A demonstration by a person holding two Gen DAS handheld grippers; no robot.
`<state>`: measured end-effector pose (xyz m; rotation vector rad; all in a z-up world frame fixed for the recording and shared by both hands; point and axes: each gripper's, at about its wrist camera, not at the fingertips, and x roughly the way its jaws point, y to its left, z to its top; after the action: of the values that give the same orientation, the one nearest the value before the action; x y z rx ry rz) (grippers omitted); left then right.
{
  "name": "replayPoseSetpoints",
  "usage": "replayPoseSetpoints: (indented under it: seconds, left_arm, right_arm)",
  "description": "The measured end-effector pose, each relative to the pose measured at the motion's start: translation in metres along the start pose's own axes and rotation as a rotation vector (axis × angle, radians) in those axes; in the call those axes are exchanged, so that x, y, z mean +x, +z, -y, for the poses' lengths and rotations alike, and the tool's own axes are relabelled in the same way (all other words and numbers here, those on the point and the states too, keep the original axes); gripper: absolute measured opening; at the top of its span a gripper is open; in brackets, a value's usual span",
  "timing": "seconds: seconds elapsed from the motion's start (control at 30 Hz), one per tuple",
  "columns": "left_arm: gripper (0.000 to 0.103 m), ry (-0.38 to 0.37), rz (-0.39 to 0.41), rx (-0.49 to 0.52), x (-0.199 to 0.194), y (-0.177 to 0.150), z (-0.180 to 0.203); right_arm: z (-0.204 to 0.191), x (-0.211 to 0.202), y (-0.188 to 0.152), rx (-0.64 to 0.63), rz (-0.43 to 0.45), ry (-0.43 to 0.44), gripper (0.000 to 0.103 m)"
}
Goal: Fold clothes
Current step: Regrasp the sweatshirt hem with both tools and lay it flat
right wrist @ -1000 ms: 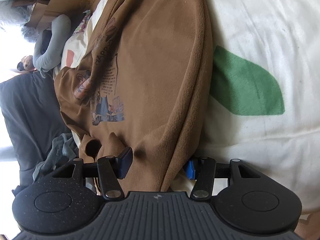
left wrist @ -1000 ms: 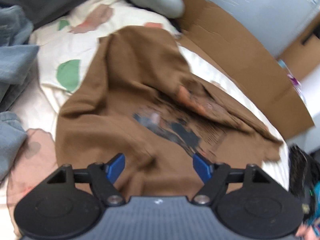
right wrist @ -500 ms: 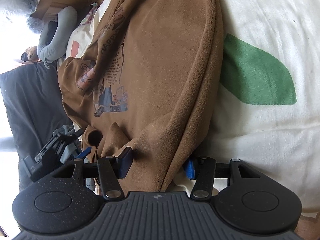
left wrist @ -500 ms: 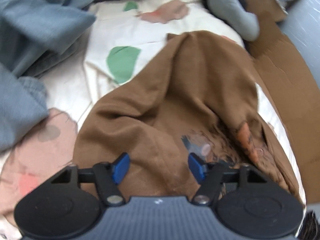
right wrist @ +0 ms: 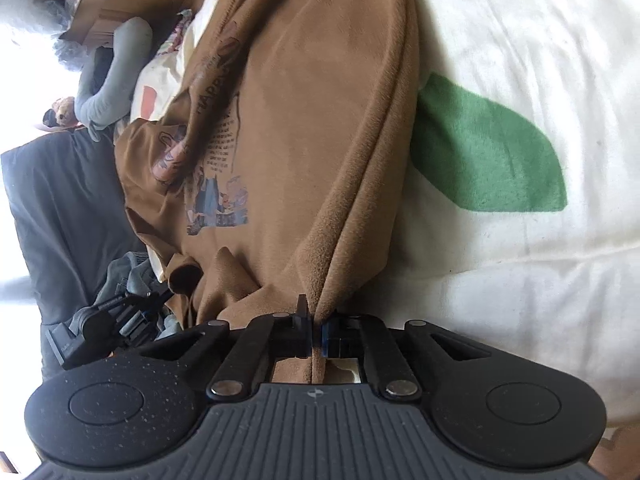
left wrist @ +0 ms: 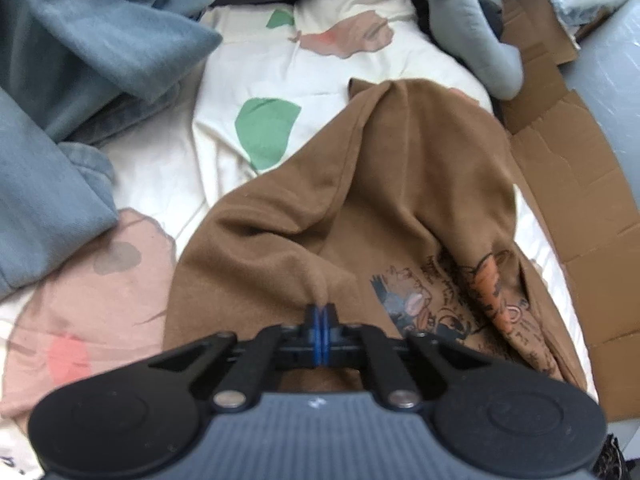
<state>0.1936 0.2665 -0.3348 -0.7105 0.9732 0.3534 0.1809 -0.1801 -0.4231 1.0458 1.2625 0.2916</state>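
Two grippers clamped on one brown sweatshirt (left wrist: 392,184), which lies rumpled on a cream bedspread (left wrist: 280,60) with green and pink patches.
Left gripper (left wrist: 321,312): blue pads together, a small pinch of brown cloth between them. Right gripper (right wrist: 316,320): jaws shut on a thick fold at the garment's edge. Grey-blue clothes (left wrist: 80,60) are heaped just beside the sweatshirt; flattened cardboard (left wrist: 568,184) borders the bed.

Bare quilt (left wrist: 256,60) lies open left of the brown shirt (left wrist: 400,184); blue clothes (left wrist: 80,60) crowd far left, cardboard (left wrist: 580,200) flanks the right.
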Motion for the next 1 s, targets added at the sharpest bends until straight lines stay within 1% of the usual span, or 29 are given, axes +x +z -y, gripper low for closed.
replayPoseSetpoints:
  seconds: [0.17,0.33,0.53,0.7,0.83,1.0]
  left_arm:
    - [0.001,-0.012,0.009,0.058,-0.035,0.003,-0.007]
    - [0.0,0.011,0.015,0.11,-0.071,0.008,-0.02]
    - [0.0,0.042,0.018,0.145,-0.107,0.014,-0.034]
    - [0.0,0.042,0.035,0.161,-0.141,0.018,-0.04]
    - [0.0,0.02,0.034,0.172,-0.165,0.014,-0.04]
    - [0.0,-0.005,0.006,0.162,-0.19,-0.005,-0.046]
  right_arm:
    - [-0.002,-0.019,0.002,-0.026,0.011,-0.019,0.0]
    - [-0.003,-0.041,0.005,-0.069,0.029,-0.055,0.0]
    - [-0.004,-0.068,0.01,-0.116,0.054,-0.092,0.0]
    - [-0.012,-0.093,0.017,-0.14,0.086,-0.133,0.0]
    - [-0.018,-0.119,0.023,-0.161,0.111,-0.179,0.0]
    - [-0.025,-0.156,0.025,-0.202,0.127,-0.234,0.0]
